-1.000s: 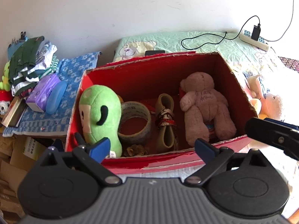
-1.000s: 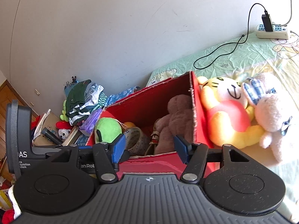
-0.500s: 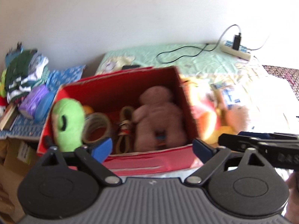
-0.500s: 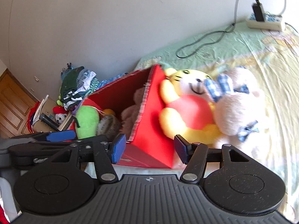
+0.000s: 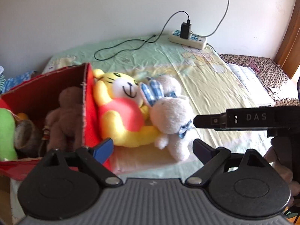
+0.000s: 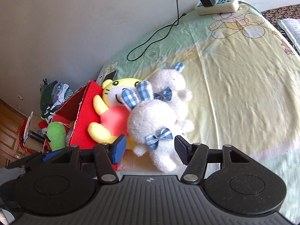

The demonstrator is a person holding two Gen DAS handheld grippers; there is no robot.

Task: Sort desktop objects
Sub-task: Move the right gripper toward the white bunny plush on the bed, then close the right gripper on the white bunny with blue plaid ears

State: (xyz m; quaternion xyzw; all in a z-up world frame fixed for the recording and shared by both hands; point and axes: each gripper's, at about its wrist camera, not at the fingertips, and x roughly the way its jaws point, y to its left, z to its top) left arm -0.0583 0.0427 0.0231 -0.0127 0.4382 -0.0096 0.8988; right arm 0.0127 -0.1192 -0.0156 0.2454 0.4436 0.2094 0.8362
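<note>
A white rabbit plush [image 6: 150, 123] with blue checked ears lies on the bed sheet [image 6: 234, 93]. It rests against a yellow tiger plush [image 6: 110, 118] that leans on the red box [image 6: 84, 120]. A second white rabbit [image 6: 168, 82] lies behind. My right gripper [image 6: 150, 150] is open, with the front rabbit's lower body between its pads but untouched. My left gripper [image 5: 152, 149] is opening, just short of the tiger [image 5: 120, 116] and rabbit [image 5: 168, 116], gripping nothing. In the box [image 5: 88, 112] are a brown bear [image 5: 63, 116], a green plush [image 5: 6, 131] and a tape roll [image 5: 24, 135].
A power strip [image 5: 187, 39] with a charger and a black cable [image 5: 121, 48] lies at the back by the wall. An open book [image 5: 247, 78] lies at the right. Clothes [image 6: 50, 99] are piled left of the box. The sheet right of the rabbits is bare.
Both views have swung right, from the inside of the red box to the plush toys beside it. The right gripper has come down close over the front white rabbit.
</note>
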